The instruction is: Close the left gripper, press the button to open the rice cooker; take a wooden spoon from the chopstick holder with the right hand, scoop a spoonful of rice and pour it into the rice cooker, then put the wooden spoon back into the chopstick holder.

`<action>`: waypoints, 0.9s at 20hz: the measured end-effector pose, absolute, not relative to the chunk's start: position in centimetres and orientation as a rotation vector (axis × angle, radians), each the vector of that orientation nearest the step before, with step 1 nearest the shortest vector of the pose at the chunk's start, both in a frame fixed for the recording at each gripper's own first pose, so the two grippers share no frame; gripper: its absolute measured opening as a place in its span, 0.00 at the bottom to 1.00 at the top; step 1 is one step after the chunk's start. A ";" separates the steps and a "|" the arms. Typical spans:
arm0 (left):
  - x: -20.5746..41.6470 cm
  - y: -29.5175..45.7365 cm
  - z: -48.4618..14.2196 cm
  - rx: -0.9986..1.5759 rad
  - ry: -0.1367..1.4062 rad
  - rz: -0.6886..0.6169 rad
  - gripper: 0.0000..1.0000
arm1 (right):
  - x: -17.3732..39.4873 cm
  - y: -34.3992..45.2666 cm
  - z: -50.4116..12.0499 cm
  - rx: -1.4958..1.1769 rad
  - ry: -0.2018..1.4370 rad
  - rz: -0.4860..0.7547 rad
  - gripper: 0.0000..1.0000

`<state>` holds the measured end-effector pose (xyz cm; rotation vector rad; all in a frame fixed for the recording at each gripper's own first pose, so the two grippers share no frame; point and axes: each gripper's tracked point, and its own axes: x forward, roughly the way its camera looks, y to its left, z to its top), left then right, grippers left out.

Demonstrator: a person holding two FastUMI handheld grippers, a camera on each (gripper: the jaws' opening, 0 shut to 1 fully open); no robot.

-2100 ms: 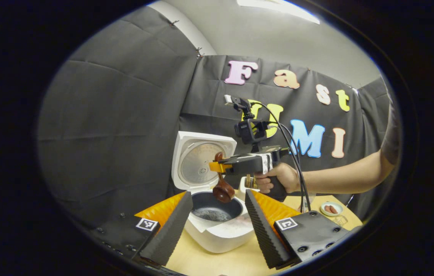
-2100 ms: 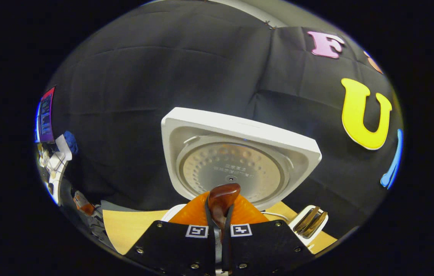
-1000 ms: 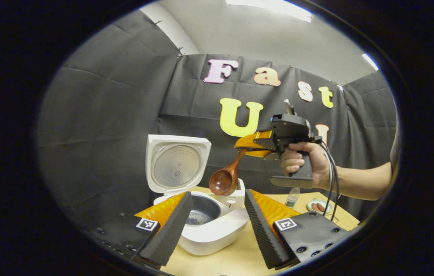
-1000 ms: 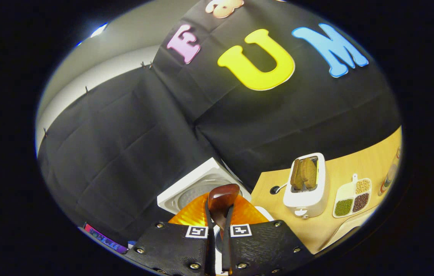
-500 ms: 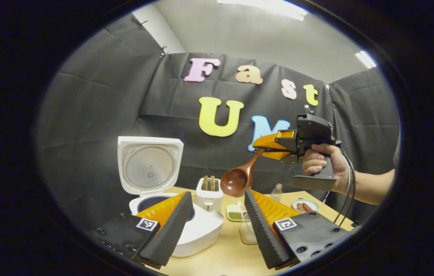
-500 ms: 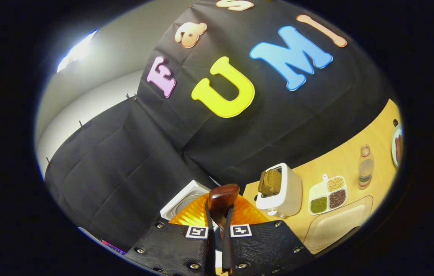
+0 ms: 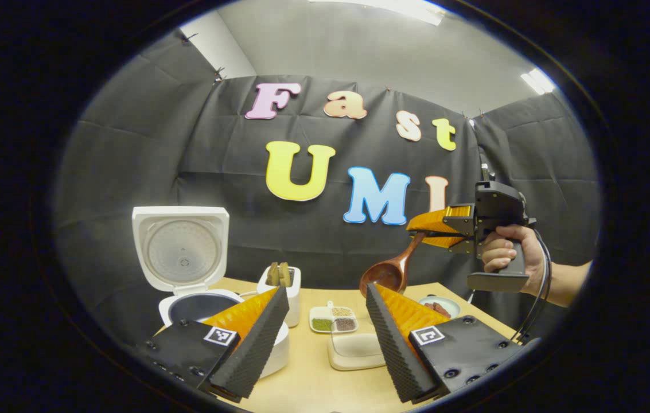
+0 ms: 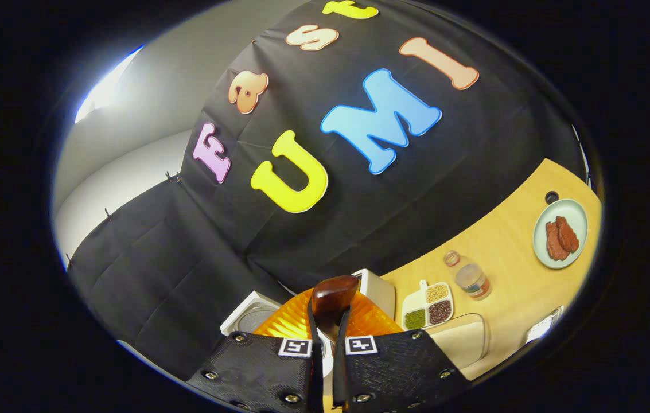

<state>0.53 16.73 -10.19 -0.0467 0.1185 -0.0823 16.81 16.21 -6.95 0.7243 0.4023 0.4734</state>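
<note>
Your spoon (image 7: 389, 269) is up in the air, handle pinched at the top between the right gripper's (image 8: 325, 344) fingers, bowl hanging low and tilted toward the table (image 7: 313, 384). In the right gripper view both fingers press on the dark handle (image 8: 331, 298) with barely a slit between them, so that's a firm clench, and you need it, since a long spoon held by its end will swing if the grip slackens. The bowl looks empty from here, though its inside faces partly away, so I can't swear to it.

Your hand (image 7: 508, 258) holds that tool high and off to the right, well apart from the cooker (image 7: 198, 304). The cooker sits on the far left with its lid (image 7: 181, 249) standing upright and the pot open, so the button job reads as done.

Your left gripper (image 7: 325, 338) hangs low over the table with its jaws spread wide, gripping nothing. It's parked there out of the spoon's path.

Between the two, the toaster (image 7: 281, 292), the grain tray (image 7: 333, 318) and a shallow lidded box (image 7: 353, 350) line the table. Farther right, a bottle (image 8: 468, 278) and a plate (image 8: 560, 255) of meat. I can't pick out the chopstick holder, and judging by the spoon's heading, that's your next target.
</note>
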 end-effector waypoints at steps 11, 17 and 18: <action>2.2 10.2 -10.4 -0.031 0.131 -0.168 0.96 | 15.8 5.7 -8.0 0.726 0.359 0.320 0.07; 2.4 8.3 -10.2 -0.032 0.139 -0.182 0.96 | 14.9 -0.7 -12.9 0.607 0.375 0.142 0.07; 2.4 8.2 -10.2 -0.029 0.139 -0.184 0.96 | 14.6 -1.8 -14.1 0.588 0.388 0.111 0.07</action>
